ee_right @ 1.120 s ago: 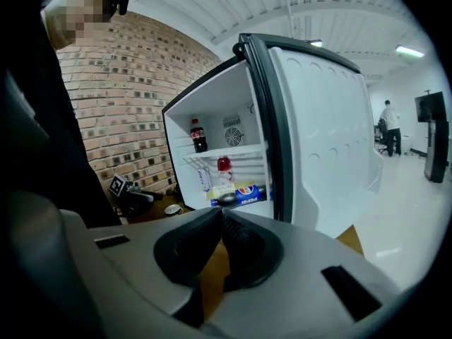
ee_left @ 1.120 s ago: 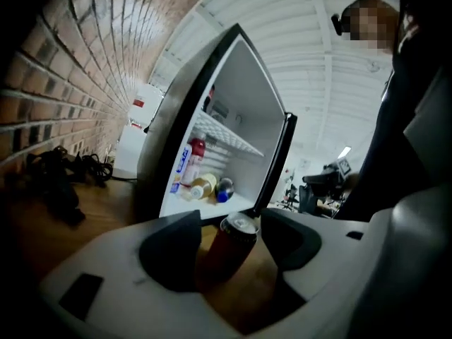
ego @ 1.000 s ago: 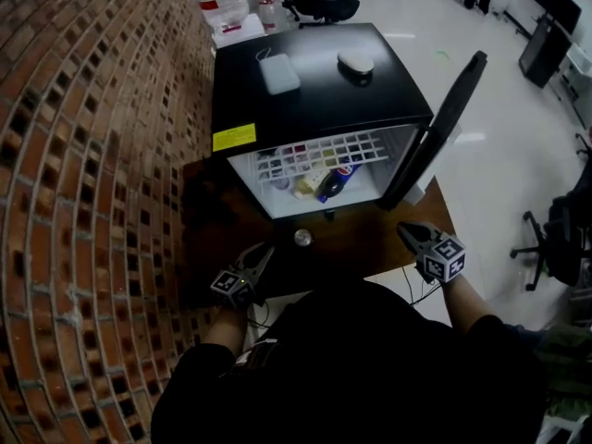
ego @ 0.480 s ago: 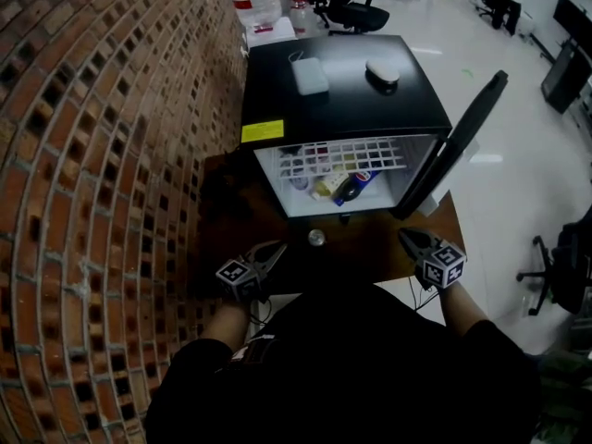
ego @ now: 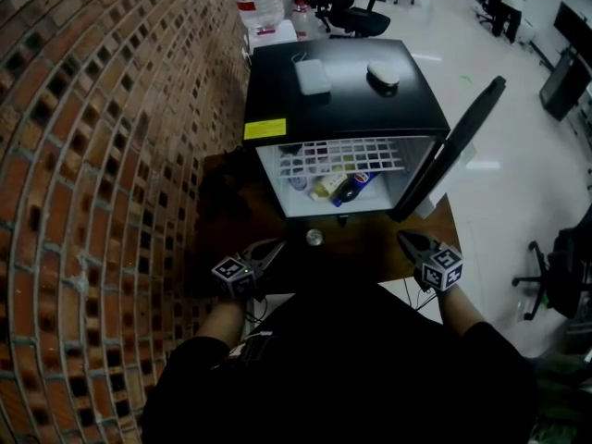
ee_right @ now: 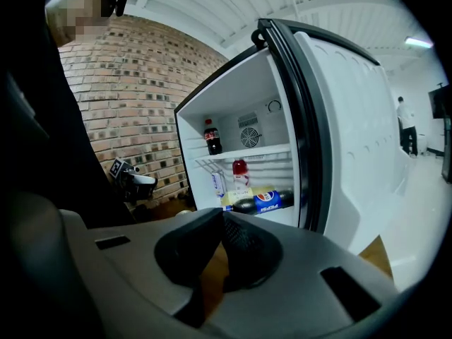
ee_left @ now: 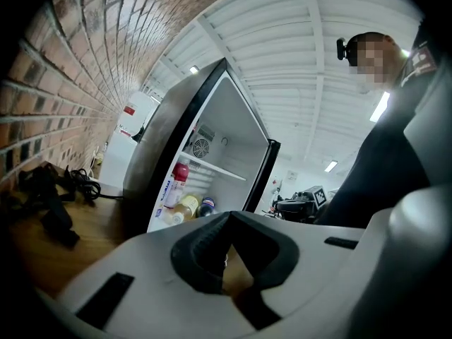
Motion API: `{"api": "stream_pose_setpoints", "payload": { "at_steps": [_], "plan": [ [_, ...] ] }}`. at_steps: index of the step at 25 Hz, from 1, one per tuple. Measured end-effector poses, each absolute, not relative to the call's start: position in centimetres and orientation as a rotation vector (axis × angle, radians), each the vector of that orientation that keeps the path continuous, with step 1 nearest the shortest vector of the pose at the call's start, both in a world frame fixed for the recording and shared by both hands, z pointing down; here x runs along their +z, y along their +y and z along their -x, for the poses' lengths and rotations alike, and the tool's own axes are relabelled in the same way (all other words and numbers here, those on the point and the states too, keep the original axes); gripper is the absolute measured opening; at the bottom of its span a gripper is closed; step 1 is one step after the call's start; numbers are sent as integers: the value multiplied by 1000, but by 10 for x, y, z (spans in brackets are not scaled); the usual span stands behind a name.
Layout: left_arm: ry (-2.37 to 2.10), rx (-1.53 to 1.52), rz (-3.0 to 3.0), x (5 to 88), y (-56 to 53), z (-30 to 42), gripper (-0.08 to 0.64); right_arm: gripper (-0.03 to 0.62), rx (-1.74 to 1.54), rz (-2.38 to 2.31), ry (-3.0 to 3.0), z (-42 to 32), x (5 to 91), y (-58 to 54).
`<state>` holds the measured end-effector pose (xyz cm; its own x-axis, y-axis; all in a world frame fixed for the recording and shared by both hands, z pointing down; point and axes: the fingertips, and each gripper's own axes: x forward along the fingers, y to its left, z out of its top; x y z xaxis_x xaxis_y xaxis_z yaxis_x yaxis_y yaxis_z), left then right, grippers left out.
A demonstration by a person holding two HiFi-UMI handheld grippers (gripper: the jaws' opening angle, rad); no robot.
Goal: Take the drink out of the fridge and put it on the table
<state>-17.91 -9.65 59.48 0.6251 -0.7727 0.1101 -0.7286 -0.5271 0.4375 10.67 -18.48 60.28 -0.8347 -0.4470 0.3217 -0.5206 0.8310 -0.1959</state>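
A black mini fridge (ego: 333, 91) stands on the wooden table (ego: 370, 248) with its door (ego: 453, 146) swung open to the right. A Pepsi bottle (ee_right: 267, 200) lies on the fridge's bottom beside a yellowish bottle (ee_left: 185, 205). A red-capped bottle (ee_right: 240, 169) stands behind them, and a dark cola bottle (ee_right: 210, 138) is on the upper shelf. My left gripper (ego: 275, 246) hovers at the table's front left, shut and empty. My right gripper (ego: 404, 239) is at the front right, short of the door, also shut with nothing in it.
A small round silver object (ego: 314, 238) lies on the table before the fridge. A white box (ego: 313, 75) and a mouse-shaped thing (ego: 383, 73) sit on the fridge top. The brick wall (ego: 92, 155) runs along the left, with black cables (ee_left: 49, 189) by it.
The head view has swung, so the fridge sits further right in the picture. Both grippers stay near the table's front edge, about where they were.
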Motion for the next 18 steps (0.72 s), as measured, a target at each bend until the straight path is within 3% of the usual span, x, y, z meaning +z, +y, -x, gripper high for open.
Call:
{"api": "stream_pose_setpoints", "payload": {
  "at_steps": [18],
  "plan": [
    [-1202,-100,-2426,596,-86,178,0,8,384,-714,-2774,-107,593,-178]
  ]
}}
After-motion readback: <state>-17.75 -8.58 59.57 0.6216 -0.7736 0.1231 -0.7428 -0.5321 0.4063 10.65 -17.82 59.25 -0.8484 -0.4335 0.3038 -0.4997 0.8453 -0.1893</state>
